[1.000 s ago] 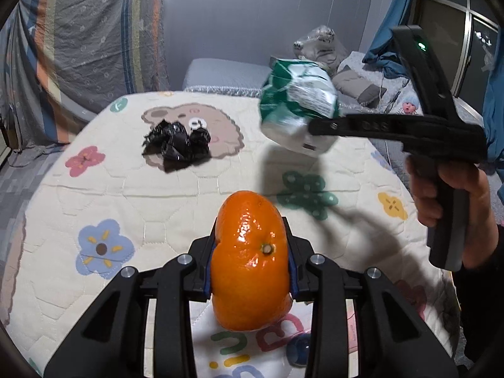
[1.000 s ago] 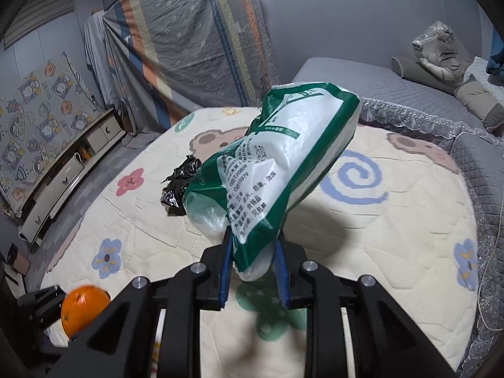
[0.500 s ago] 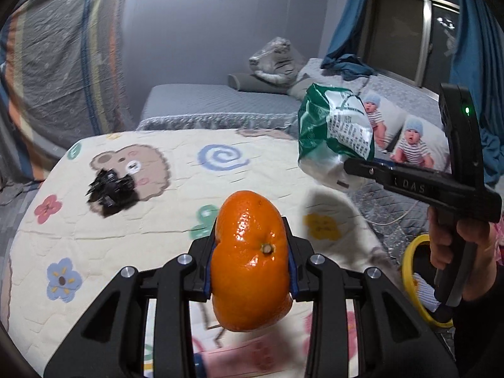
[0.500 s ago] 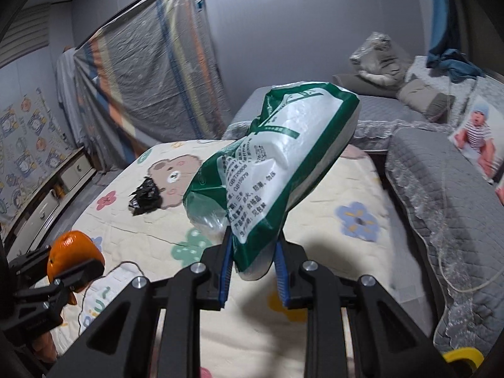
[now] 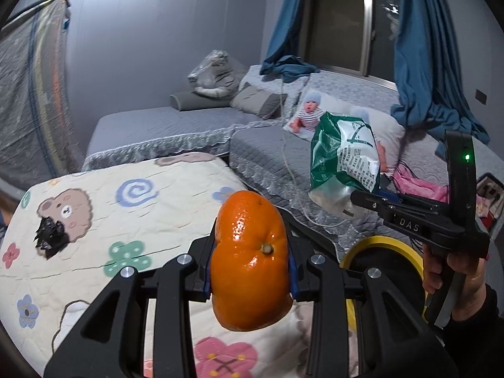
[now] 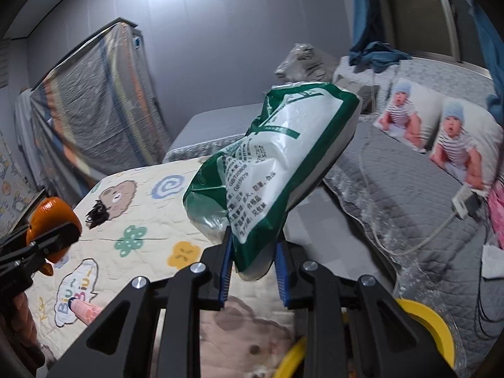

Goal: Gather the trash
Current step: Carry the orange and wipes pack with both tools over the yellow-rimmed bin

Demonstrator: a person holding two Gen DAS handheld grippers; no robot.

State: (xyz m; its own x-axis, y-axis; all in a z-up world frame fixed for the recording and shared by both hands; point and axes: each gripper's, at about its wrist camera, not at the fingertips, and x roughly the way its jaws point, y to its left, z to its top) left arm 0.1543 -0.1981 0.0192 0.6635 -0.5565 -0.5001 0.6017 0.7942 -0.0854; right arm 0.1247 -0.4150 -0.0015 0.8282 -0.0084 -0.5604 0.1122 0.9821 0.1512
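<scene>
One black wrapper (image 5: pixel 50 236) on quilt (image 5: pixel 151 208), yellow bin (image 5: pixel 384 264) beside bed (image 5: pixel 264 157)

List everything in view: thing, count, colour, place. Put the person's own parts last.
orange: one, orange, clamped in the left hand-held gripper.
snack bag: one, green and white, pinched at its lower end in the right hand-held gripper.
crumpled wrapper: one, black, lying on the play mat by the bear print.
play mat: one, cream with cartoon prints, under both grippers.
bin: one, yellow rim with dark inside, below the right gripper.
baby-print pillows: two, white, on the grey bed.
bed: grey quilted cover, right of the mat.
curtains: blue, at the window.
left hand-held gripper: black, shut on the orange.
right hand-held gripper: black, shut on the bag.
hand: one, gripping the right gripper's handle.
</scene>
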